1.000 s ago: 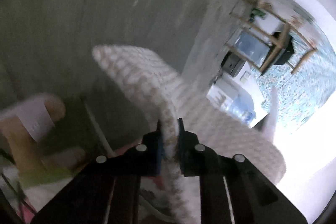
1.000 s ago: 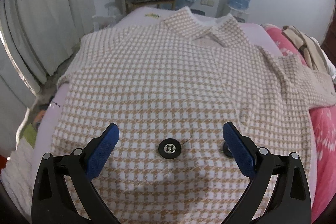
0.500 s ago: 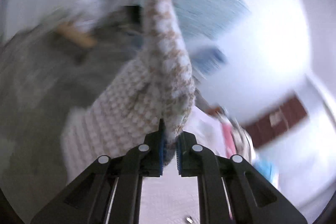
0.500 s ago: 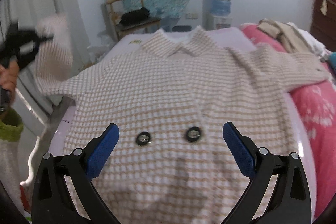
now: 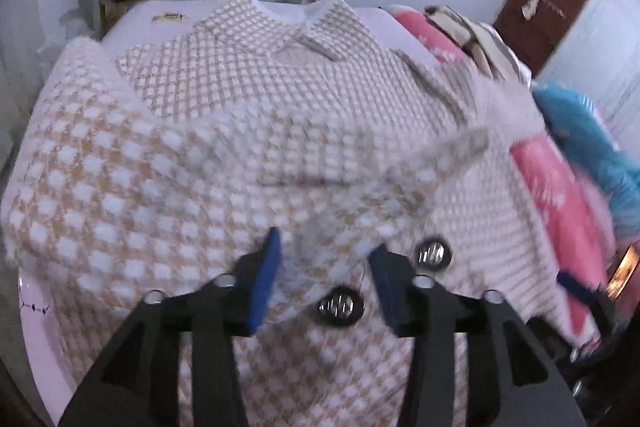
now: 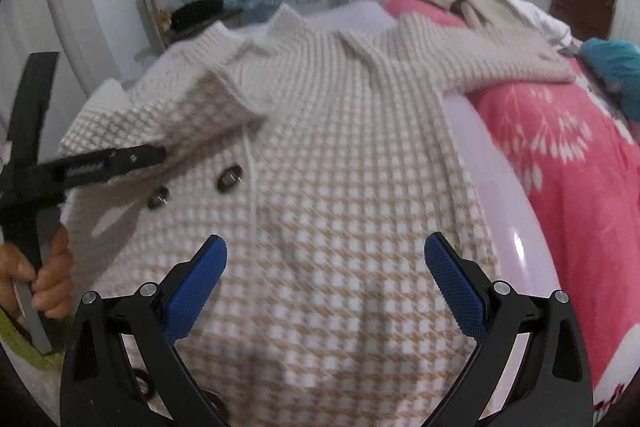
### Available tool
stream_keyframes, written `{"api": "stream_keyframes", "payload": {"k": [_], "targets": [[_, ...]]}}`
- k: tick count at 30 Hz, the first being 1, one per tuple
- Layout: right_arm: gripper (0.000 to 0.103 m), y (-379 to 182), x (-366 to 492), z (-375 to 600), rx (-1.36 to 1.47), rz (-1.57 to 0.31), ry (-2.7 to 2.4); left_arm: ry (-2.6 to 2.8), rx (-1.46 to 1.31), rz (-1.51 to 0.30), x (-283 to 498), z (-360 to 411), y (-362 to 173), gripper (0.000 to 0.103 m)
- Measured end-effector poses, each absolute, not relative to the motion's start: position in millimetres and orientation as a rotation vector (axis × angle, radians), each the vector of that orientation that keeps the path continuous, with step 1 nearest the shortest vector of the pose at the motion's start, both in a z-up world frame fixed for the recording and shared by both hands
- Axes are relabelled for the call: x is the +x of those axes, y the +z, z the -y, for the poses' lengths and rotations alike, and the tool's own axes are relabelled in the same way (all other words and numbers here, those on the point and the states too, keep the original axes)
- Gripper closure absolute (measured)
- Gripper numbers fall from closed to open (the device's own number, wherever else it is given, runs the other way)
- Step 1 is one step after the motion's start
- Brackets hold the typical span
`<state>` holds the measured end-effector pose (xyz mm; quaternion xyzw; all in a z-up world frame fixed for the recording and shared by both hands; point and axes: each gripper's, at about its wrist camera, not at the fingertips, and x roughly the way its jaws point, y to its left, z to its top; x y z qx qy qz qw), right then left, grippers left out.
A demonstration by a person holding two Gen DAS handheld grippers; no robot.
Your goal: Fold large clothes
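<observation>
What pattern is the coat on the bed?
Tan-and-white houndstooth check on the coat, clearest in the right wrist view.

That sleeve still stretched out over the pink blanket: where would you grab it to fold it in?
Grip the cuff end of the sleeve, coming from the right with the open right gripper. It lies flat and outstretched over the pink blanket, so its free end probably lifts easiest.

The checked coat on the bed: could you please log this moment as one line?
phase: left sleeve laid across checked coat | left gripper: just opened, nothing gripped | right gripper: open, over hem | bed
</observation>
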<state>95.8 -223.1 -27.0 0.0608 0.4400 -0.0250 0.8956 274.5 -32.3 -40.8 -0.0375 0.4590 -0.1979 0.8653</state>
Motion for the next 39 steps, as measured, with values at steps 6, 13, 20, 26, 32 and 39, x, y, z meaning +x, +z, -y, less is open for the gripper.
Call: {"api": "stream_keyframes", "payload": {"k": [6, 13, 20, 26, 32, 39], "targets": [[0.008, -44, 107, 227, 0.138, -0.974, -0.016, -0.455, 0.011, -0.855, 233, 20, -23, 0.011], [0.008, -67, 113, 232, 0.176, -1.026, 0.025, -0.474, -0.038, -0.852, 206, 4, -14, 0.007], [0.008, -70, 108, 227, 0.108, -1.014, 0.045, -0.371, -0.073, -0.855, 197, -26, -22, 0.007], [0.008, -58, 106, 243, 0.156, -1.082, 0.142, -0.252, -0.037, -0.862, 208, -42, -34, 0.007], [0.008, 0, 126, 252, 0.296, -0.986, 0.314, -0.138, -0.058, -0.873, 224, -61, -42, 0.007], [0.017, -16, 202, 236, 0.553, -1.077, 0.450, -0.107, -0.107, -0.876, 231, -72, -54, 0.007]]}}
